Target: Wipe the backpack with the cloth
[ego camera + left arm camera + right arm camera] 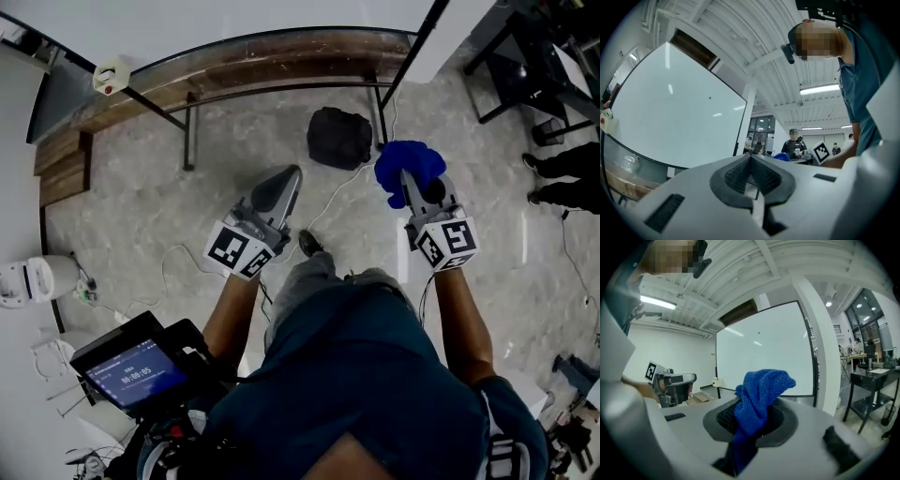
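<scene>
**Backpack on the floor, cloth clamped in the right gripper**

Backpack: dark, slumped lump on the grey stone-pattern floor. It sits at the far side, just beside the right leg of the black-framed wooden bench. In the head view it lies between the two grippers and farther out. Neither gripper touches it.

Right gripper: jaws closed down on the blue cloth. The fabric is pinched in the slot between the dark pads, and a bunched wad sticks out past the tips. The head view shows that wad covering the jaw ends.

Left gripper: jaws pressed together, ribbed pads meeting at the tip, nothing between them. Held in the air to the left, well apart from the cloth.

White cable runs across the floor from the backpack area toward the person's shoe. Lit screen at near left.
</scene>
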A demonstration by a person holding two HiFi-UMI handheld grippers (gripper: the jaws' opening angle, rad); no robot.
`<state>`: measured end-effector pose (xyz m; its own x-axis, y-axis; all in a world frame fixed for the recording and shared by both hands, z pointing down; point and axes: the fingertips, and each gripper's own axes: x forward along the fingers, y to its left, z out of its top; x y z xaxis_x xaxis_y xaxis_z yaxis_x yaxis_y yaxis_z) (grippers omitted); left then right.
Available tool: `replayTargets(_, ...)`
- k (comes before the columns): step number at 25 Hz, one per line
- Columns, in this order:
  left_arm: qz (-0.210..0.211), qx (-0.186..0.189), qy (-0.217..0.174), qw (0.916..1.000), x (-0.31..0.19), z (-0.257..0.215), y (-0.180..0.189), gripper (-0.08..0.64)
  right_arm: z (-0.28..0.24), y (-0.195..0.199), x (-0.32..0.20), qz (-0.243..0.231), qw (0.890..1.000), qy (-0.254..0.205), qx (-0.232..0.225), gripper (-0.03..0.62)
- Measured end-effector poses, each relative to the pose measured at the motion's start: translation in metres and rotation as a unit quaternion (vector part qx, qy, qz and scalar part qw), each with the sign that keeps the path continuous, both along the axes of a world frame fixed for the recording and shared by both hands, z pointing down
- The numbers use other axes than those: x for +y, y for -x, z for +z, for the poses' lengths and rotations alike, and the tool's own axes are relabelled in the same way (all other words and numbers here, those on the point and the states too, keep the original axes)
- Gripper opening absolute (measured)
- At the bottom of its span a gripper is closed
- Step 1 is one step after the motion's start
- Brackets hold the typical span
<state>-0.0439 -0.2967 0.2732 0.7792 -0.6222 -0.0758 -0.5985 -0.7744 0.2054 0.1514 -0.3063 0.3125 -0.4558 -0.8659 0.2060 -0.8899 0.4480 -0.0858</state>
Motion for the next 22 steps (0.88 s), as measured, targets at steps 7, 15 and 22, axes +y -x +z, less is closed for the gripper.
replayTargets(7, 0.026, -0.018, 0.028, 0.9991, -0.097, 0.051, -0.002, 0.002, 0.07, -0.003, -0.1, 0.029, 0.998, 0.051, 0.003, 0.069)
replayTargets(15, 0.027, -0.021, 0.08, 0.9962, -0.179, 0.167, -0.017, 0.002, 0.236, -0.005, -0.231, 0.048, 0.991, 0.123, 0.025, 0.069)
replayTargets(22, 0.026, -0.004, 0.145, 0.9891, -0.224, 0.315, -0.037, 0.002, 0.451, -0.005, -0.332, 0.066, 0.976, 0.188, 0.09, 0.069)
